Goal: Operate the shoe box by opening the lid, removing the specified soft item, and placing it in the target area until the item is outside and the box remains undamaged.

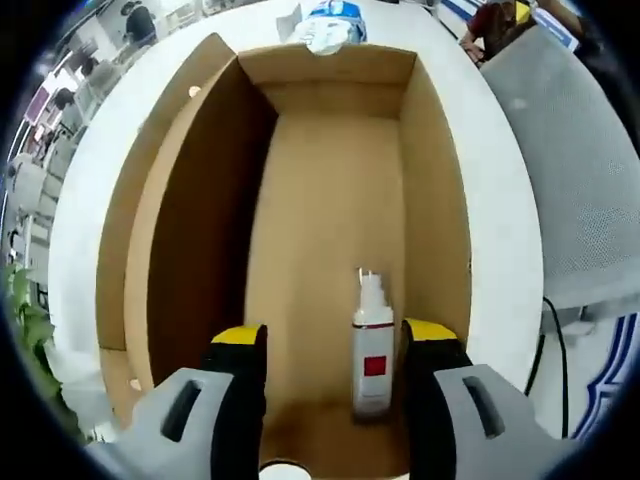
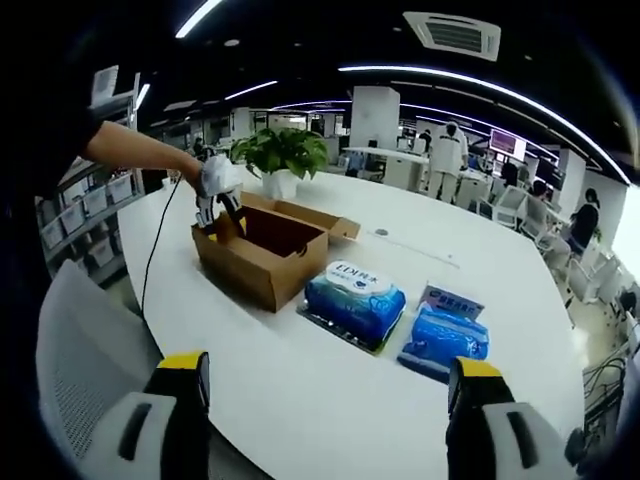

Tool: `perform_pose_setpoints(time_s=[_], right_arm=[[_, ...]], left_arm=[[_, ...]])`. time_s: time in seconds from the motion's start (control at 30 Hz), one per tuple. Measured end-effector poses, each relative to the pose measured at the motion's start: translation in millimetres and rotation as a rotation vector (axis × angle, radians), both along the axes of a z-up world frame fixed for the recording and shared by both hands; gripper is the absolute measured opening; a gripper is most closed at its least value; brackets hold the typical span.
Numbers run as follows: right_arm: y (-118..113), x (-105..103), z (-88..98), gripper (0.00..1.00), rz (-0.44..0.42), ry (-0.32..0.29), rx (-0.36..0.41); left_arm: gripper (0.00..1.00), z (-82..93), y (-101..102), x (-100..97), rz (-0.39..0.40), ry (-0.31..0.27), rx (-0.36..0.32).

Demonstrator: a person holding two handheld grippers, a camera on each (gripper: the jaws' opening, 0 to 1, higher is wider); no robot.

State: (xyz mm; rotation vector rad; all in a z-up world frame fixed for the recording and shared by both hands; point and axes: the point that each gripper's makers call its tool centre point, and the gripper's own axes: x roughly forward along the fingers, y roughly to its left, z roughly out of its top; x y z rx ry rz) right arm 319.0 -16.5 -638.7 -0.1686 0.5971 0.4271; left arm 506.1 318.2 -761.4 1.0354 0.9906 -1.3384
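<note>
The brown cardboard shoe box (image 1: 330,190) stands open below my left gripper (image 1: 335,350), whose yellow-tipped jaws are spread wide just above its near end. A small white bottle with a red label (image 1: 372,350) lies on the box floor between the jaws, touching neither. In the right gripper view the same box (image 2: 262,250) sits on the white table (image 2: 330,400) with its lid folded back, and the left gripper (image 2: 218,205) hangs over it in a person's hand. My right gripper (image 2: 325,385) is open and empty, well short of the box. Two blue soft packs (image 2: 352,300) (image 2: 445,340) lie beside the box.
A blue pack (image 1: 330,25) lies past the box's far end. A grey chair (image 1: 580,180) stands at the table's edge. A potted plant (image 2: 280,155) is behind the box. A flat card (image 2: 450,298) lies near the smaller pack. People stand in the office background.
</note>
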Motion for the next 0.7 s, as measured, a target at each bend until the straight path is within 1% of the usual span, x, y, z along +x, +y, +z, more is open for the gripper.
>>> perform_pose_setpoints(time_s=[0.13, 0.4, 0.53, 0.63, 0.7], right_arm=[[-2, 0, 0.2, 0.99, -0.014, -0.002, 0.001], [4, 0, 4.7, 0.99, 0.0, -0.019, 0.015], [5, 1, 4.4, 0.99, 0.002, -0.019, 0.018], [5, 2, 4.8, 0.99, 0.0, -0.02, 0.011], [4, 3, 6.5, 0.99, -0.008, -0.027, 0.011]], left_arm=[[0.52, -7.0, 6, 0.1, -0.01, 0.002, 0.028], [0.48, -14.6, 18, -3.1, -0.022, -0.002, 0.066], [0.46, -14.6, 18, -3.5, -0.005, 0.0, 0.054], [0.42, -21.3, 23, -3.3, -0.008, -0.018, 0.076], [0.38, -27.0, 27, -6.6, -0.021, -0.018, 0.091]])
